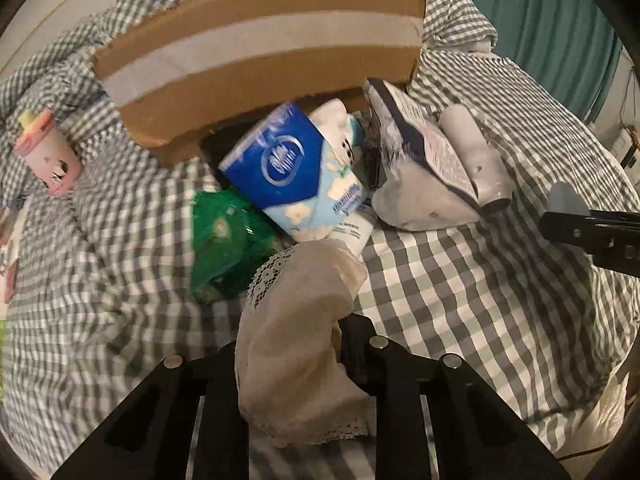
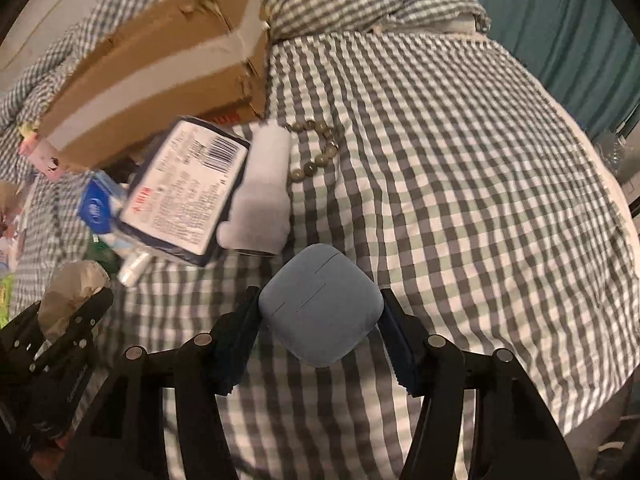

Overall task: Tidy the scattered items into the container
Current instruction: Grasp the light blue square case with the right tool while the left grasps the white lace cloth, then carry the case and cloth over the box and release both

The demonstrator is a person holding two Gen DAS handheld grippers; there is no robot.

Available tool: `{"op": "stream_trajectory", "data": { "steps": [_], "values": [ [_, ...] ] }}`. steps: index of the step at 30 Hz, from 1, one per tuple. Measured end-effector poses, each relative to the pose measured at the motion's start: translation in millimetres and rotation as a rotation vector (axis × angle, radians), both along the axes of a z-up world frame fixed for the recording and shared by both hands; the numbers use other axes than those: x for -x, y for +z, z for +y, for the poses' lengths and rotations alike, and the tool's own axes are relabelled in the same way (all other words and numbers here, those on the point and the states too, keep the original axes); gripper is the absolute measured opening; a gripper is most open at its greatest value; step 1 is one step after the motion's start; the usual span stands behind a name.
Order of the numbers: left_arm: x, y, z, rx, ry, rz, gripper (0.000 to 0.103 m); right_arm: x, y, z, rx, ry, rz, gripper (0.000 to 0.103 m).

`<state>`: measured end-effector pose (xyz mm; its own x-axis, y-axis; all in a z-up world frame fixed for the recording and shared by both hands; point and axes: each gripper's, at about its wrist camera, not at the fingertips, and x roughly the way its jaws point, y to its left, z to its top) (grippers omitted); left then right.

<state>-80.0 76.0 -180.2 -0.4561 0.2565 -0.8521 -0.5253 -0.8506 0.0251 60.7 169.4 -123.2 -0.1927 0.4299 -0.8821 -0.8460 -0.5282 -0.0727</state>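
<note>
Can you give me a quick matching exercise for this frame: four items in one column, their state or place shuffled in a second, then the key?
Items:
1. beige lace cloth
2. blue-grey case
3. bead bracelet
4. pink cup

States:
A. lies on the checked sheet right of the cardboard box
B. clamped in the left gripper
C. lies on its side left of the box
D. held between the right gripper's fingers

Pairs: 1-B, 2-D, 3-A, 4-C
</note>
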Motion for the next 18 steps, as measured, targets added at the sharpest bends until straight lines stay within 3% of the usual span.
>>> {"op": "stream_trajectory", "data": {
  "steps": [9,18],
  "values": [
    [12.7,51.1,-32.1,-0.091,0.056,0.034,0.020,27.2,43.3,-19.2,-0.054,0.064,0.046,0.058],
    [60.4,108.2,-60.8,-0.133,0.176,0.082,0.020,74.9,106.8,-33.1,-0.150,0.163,0.120,0.058]
  ]
}}
